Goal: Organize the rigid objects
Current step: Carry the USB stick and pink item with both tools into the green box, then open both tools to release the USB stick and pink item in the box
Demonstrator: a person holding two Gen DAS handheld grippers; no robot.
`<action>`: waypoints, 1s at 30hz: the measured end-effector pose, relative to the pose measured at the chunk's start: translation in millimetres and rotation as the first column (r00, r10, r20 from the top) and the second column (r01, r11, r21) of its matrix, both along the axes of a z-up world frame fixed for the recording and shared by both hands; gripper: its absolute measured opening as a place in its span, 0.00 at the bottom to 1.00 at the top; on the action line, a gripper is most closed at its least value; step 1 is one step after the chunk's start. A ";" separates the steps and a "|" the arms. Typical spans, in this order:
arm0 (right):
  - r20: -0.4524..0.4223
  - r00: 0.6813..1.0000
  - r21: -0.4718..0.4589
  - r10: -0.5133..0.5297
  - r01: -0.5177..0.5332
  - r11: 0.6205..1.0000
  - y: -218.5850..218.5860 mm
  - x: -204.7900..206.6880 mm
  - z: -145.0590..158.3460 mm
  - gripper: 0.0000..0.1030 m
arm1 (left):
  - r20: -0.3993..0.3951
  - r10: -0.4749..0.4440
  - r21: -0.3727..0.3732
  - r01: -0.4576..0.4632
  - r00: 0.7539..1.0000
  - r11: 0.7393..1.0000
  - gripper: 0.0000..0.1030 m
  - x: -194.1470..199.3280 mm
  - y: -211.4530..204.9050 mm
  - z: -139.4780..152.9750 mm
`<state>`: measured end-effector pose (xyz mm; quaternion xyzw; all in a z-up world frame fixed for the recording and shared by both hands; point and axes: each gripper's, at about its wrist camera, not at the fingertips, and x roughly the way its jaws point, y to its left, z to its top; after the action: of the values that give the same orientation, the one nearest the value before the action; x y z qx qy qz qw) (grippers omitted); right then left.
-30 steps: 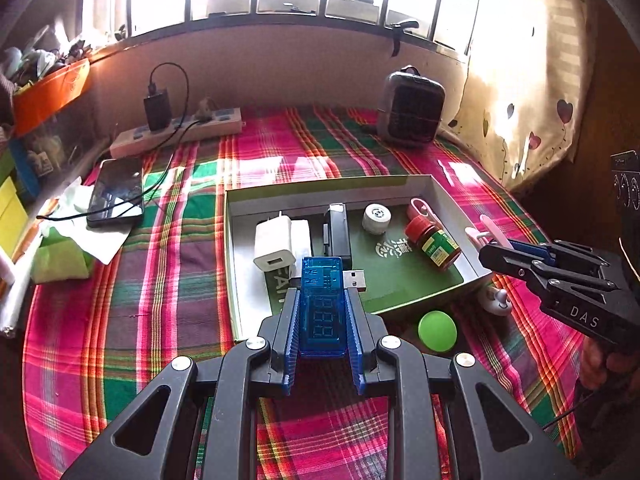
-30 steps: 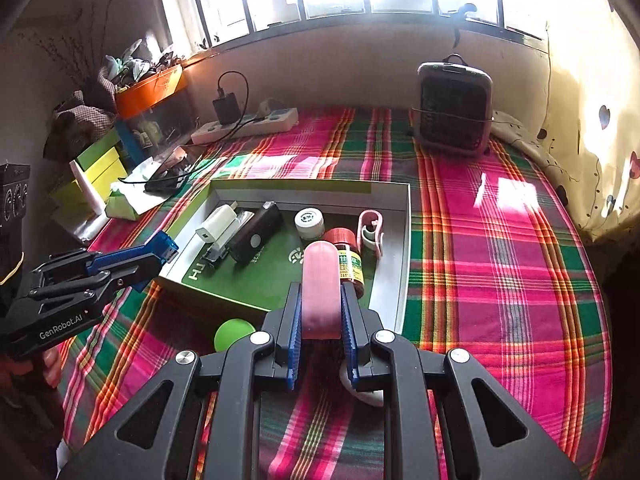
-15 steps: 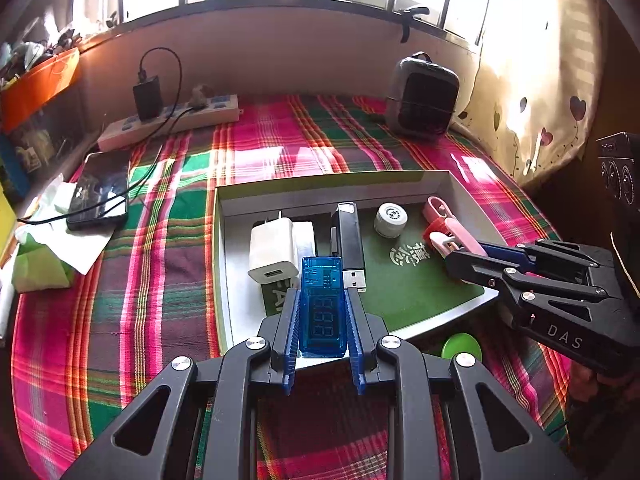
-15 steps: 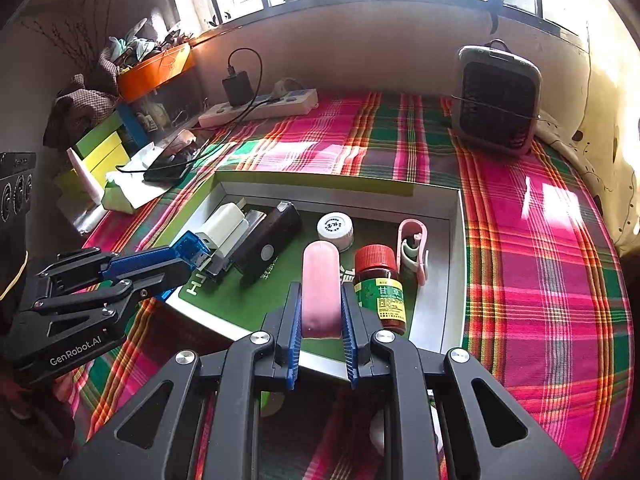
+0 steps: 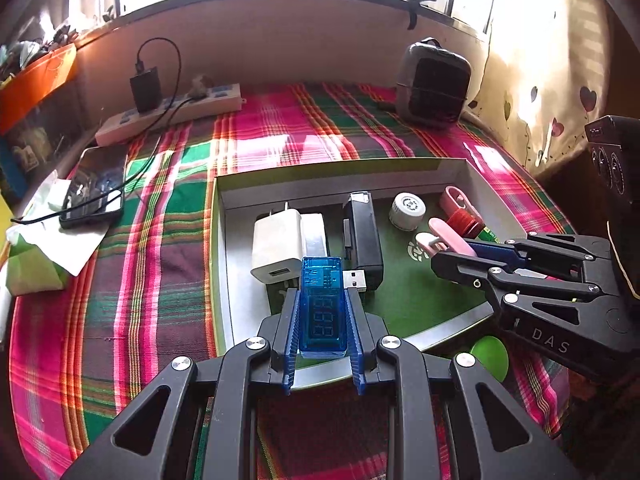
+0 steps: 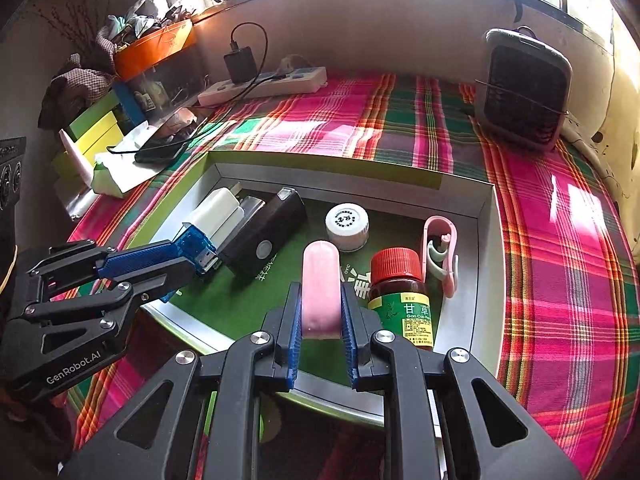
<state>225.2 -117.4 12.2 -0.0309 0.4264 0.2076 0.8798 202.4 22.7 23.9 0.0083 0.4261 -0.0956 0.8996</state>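
Two grippers are reaching over one shallow tray (image 5: pixel 219 240) that is sitting on the plaid-covered counter (image 5: pixel 160 280), and the tray is evidently serving as the collecting place, since the loose items are lying side by side on its green floor. Going down in size: a black rectangular device (image 6: pixel 264 236) is lying beside a white charger (image 5: pixel 276 244); a red-capped bottle (image 6: pixel 400 296) is lying on its side near a pink clip (image 6: pixel 440 252) and a small white-capped jar (image 6: pixel 346 220). The left gripper (image 5: pixel 322 320) is holding its jaws closed on a blue USB meter (image 5: pixel 322 304), display up, poised over the tray's near edge just beside the charger, probably to join the row. The right gripper (image 6: pixel 320 320) is clamping a pink capsule-shaped piece (image 6: pixel 320 280) over the open green patch left of the bottle. Only the left wrist view is showing a green ball (image 5: pixel 490 356) outside the tray; only the right one is showing the bottle's label and the meter's plug from the side.
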 end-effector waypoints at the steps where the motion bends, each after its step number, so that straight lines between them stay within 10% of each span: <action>1: 0.000 1.000 -0.004 -0.001 0.001 1.000 0.4 0.9 -0.9 0.18 | 0.000 -0.001 0.006 0.001 1.000 1.000 0.20 0.3 -0.3 -0.5; 30: -0.001 1.000 -0.019 -0.024 0.024 1.000 -0.4 7.0 -9.0 0.18 | -0.020 0.004 -0.006 -0.005 1.000 1.000 0.20 2.6 0.9 -7.0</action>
<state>232.2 -117.8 3.3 -0.0340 0.4291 0.1931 0.8817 205.0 23.6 17.0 0.0035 0.4345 -0.0950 0.8956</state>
